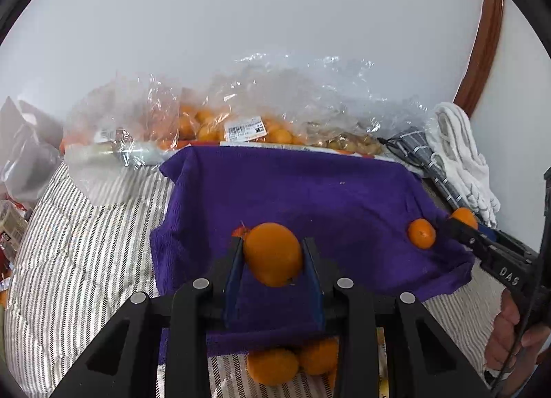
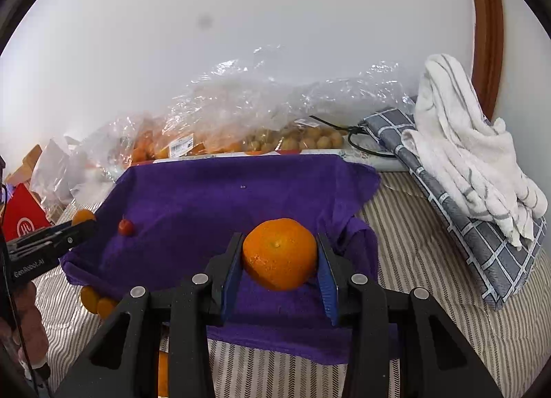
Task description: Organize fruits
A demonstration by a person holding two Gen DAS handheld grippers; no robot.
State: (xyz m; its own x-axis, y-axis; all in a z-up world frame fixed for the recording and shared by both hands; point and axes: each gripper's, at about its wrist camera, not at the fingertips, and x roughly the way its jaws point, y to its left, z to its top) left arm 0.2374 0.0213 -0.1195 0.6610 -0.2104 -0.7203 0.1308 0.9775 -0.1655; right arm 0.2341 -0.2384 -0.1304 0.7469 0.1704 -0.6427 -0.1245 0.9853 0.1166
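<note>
Over the purple towel (image 1: 310, 191), I clamp one orange (image 1: 273, 254) per gripper, left gripper (image 1: 273, 260) and right gripper (image 2: 279, 257) narrowed across each equator at 3 and 9 o'clock; light, firm, bruisable skin.

Two clamped oranges (image 1: 272, 253) (image 2: 279, 253), one purple towel (image 2: 213, 198).

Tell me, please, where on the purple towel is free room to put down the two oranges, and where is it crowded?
The purple towel is bare across its middle and back, between the small red fruit and the striped cover. It is crowded behind, at the plastic fruit bags, and under the near edge, where loose oranges lie. Both the left gripper and the right gripper hold an orange.
</note>
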